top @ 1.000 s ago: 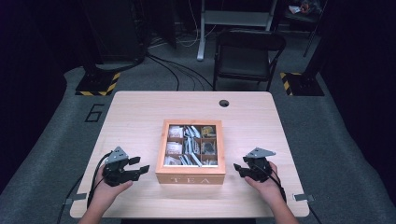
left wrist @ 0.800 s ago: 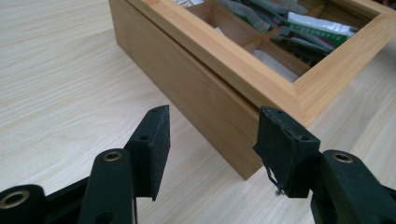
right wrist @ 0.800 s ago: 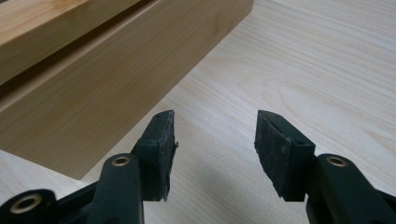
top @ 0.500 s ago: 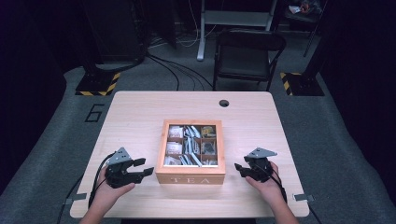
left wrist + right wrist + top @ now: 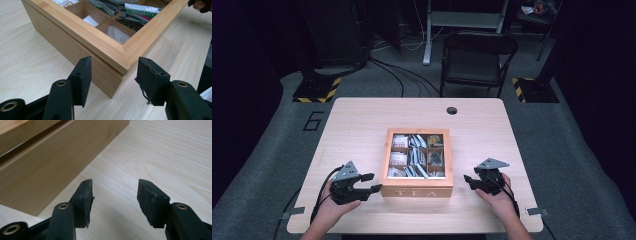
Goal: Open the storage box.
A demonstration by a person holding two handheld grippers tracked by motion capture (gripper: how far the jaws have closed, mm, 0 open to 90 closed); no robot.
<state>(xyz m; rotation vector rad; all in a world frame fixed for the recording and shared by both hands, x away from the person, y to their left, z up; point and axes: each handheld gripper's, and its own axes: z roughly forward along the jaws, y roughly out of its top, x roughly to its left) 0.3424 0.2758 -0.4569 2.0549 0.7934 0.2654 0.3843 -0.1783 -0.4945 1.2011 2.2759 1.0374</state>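
High view: the square bamboo tea box [image 5: 416,188] sits mid-table [image 5: 362,120]. The left gripper [image 5: 371,182], jaws apart and just narrowing, straddles the box's near-left corner without touching. The right gripper [image 5: 468,181] rests beside it, jaws apart, holding nothing.

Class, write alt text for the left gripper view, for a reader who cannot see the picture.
Two black jaws of the left gripper stand open on either side of the near corner of a wooden tea box, not touching it. Through its framed lid, paper tea packets lie in compartments. The box sits on a pale wooden table.
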